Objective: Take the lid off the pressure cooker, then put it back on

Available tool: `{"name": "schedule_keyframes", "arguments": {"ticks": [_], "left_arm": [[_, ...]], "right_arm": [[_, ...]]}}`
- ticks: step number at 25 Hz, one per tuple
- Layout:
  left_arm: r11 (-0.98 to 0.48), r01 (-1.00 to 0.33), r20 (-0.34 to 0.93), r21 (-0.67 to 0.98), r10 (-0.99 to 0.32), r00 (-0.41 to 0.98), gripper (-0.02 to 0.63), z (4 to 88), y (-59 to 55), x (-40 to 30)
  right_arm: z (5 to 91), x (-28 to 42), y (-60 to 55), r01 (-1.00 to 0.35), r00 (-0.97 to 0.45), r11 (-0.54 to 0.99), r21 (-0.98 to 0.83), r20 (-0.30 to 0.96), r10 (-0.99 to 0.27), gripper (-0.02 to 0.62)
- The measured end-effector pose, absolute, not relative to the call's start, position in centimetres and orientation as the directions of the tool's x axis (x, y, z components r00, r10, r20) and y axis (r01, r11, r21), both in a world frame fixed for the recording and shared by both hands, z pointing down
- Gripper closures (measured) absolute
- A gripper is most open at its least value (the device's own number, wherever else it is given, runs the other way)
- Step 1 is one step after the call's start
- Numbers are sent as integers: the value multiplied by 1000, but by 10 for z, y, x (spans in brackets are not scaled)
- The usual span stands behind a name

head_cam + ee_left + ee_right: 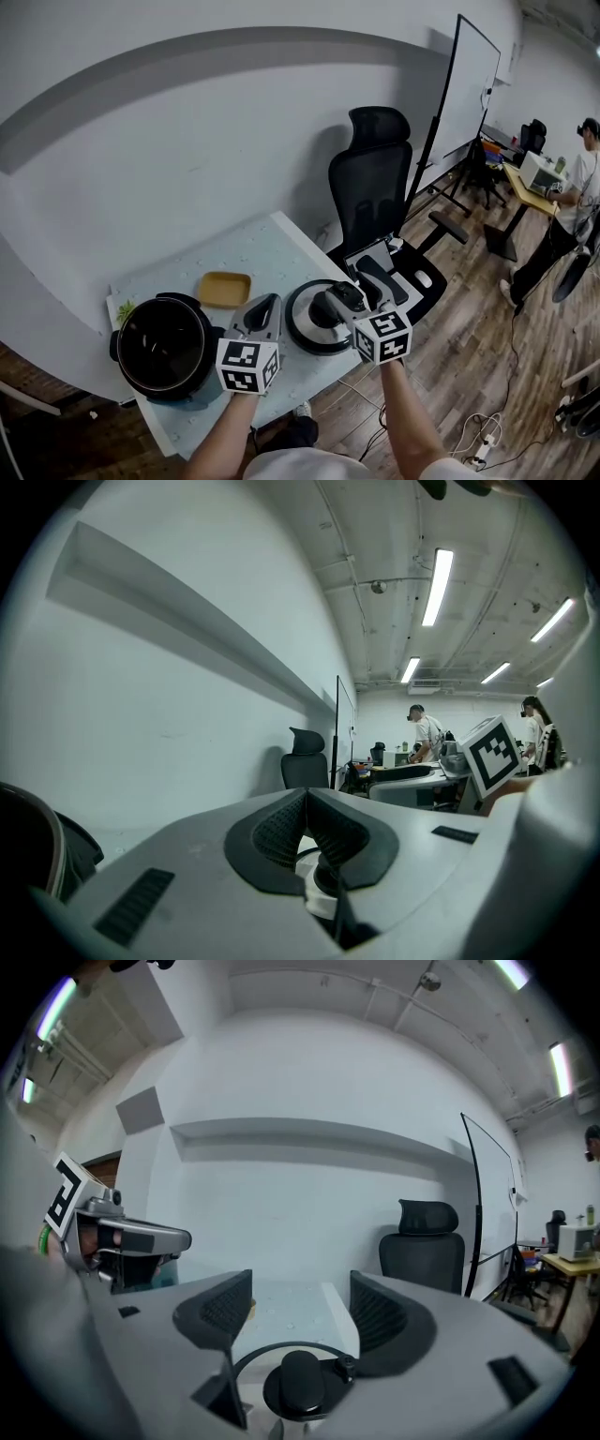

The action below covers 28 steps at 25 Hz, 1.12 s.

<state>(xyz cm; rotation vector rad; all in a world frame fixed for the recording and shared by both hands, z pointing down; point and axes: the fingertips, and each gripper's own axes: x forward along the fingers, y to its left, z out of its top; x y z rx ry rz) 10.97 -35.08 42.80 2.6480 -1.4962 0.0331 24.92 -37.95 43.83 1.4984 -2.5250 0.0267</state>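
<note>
We see the pressure cooker (161, 345) standing open at the near left of the pale table (267, 246), its dark inside bare. Its lid (302, 328) lies flat on the table just to the right of the pot, apart from it, near the table's right edge. A small yellow dish (225, 289) sits farther back, between the two.

Our left gripper (306, 803) hangs over the gap between pot and lid. Its two ribbed pads meet at the tips, pressed together with nothing caught in them. Part of the lid shows below and beyond them.

Our right gripper (300, 1290) hovers over the lid with its jaws spread wide. The lid's black knob (302, 1382) sits below the gap, and neither pad touches it. We cannot tell how far above the knob the pads are.

Beyond the table's far right corner stands a black office chair (370, 183), with a whiteboard (473, 70) leaning behind it. At the far right of the room a person (574, 192) stands at a desk (525, 192).
</note>
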Motion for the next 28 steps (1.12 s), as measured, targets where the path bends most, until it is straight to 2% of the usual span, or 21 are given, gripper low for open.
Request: {"name": "schedule_keyframes", "arguments": {"ticks": [3,7,19,28], "left_arm": [[-510,-856,80,80,-853,516,592,435,-354,111],[-510,-856,97,88,-851,517,592,446,-358,113],[-524,-842,157,130,-827,540,592,486,-368,124],[-509,-843,203,176,-819,537,592,513,-365,124]], "right_arm": [[458,247,-394,-857,-481,509,81,230,-846,199],[489,245,-411,-838,-492,539,82,312,-813,151],[596,236,-439,-787,-462,610,90,569,-680,169],[629,234,-441,-792,-444,608,49,637,-630,235]]}}
